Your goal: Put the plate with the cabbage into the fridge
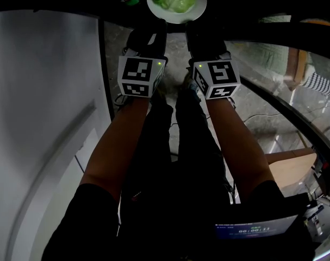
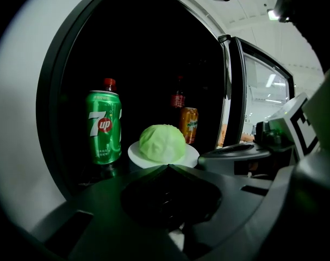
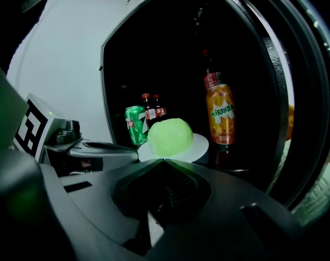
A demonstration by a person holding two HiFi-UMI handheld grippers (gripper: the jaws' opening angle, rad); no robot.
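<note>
Both claws are clamped right down, jaws pressed together with no gap showing. The left gripper (image 2: pixel 167 166) has its tip right at the near rim of the plate (image 2: pixel 193 155), and the right gripper (image 3: pixel 163 160) is doing the same thing next to it, so it looks like each one is pinching that near edge. Can't actually see the contact itself though, the tips cover it. The cabbage (image 2: pixel 162 143) sits in the middle of the plate, just past the tips, pale green and round. From the head view the left gripper (image 1: pixel 151 31) and right gripper (image 1: pixel 200 32) sit side by side with the plate (image 1: pixel 197 12) straight ahead on the far side of them, centred between the two. The plate is inside the dark fridge (image 2: pixel 143 48), down among the drinks. There's a green 7up can (image 2: pixel 104 126) just left of it, an orange Mirinda can (image 3: pixel 220 115) right of it and a bit further back, and a couple of red-capped bottles (image 3: pixel 151 110) at the far back. The glass door (image 2: pixel 262 102) hangs open out on the right.
</note>
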